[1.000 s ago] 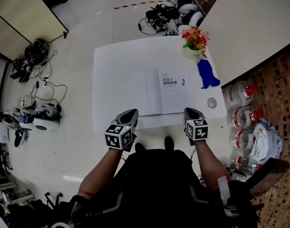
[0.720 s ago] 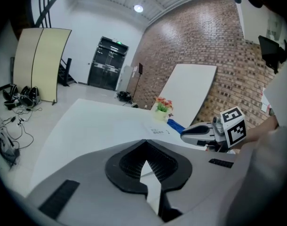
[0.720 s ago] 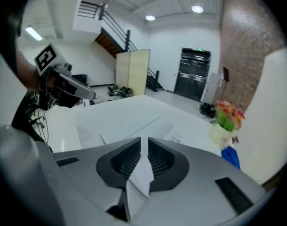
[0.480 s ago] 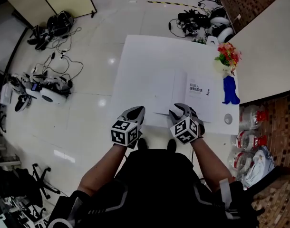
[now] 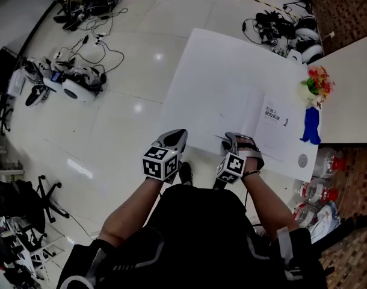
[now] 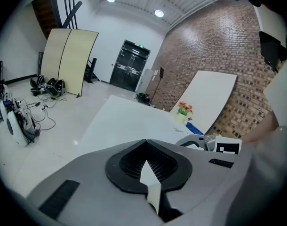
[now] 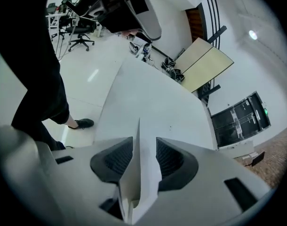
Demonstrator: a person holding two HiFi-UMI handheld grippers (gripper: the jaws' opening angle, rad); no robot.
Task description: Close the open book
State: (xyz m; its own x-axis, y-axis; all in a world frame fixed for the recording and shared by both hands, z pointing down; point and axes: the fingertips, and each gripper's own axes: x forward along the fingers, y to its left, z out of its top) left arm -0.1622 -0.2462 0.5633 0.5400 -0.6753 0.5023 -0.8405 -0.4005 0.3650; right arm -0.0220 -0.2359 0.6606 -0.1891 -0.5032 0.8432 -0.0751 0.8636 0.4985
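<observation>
While the book still lies open, the holdings stand as listed:

Right hand-held gripper point(image 7: 144, 149): jaws apart, having just been opening; a thin white sheet point(image 7: 136, 173) stands on edge in the slot, close against one pad but not pinched between the two.
Sheet: probably the book's left leaf or cover; which one cannot be told.
Reason for that hold: the slot appears to be turned on its side so the edge slides in, ready to be caught and swung over.
Left hand-held gripper point(image 5: 174, 139): jaws together at the tips, with nothing gripped that can be made out. It hangs at the near left corner of the table, well apart from the book and probably parked there to stay clear of the swing.
Book point(image 5: 274, 120): flat and open on the right part of the table near the front edge, printed title page face up, its left half reaching towards the right hand-held gripper.
Table point(image 5: 219, 71): white, bare on its left and far parts.
Flower pot point(image 5: 316, 88): at the right edge, beyond the book.
Blue object point(image 5: 310, 128): just beside the book's right edge.
Round grey disc point(image 5: 302, 159): near the front right corner.
Floor point(image 5: 129, 59): glossy; cables point(image 5: 81, 80) lie well to the left.
</observation>
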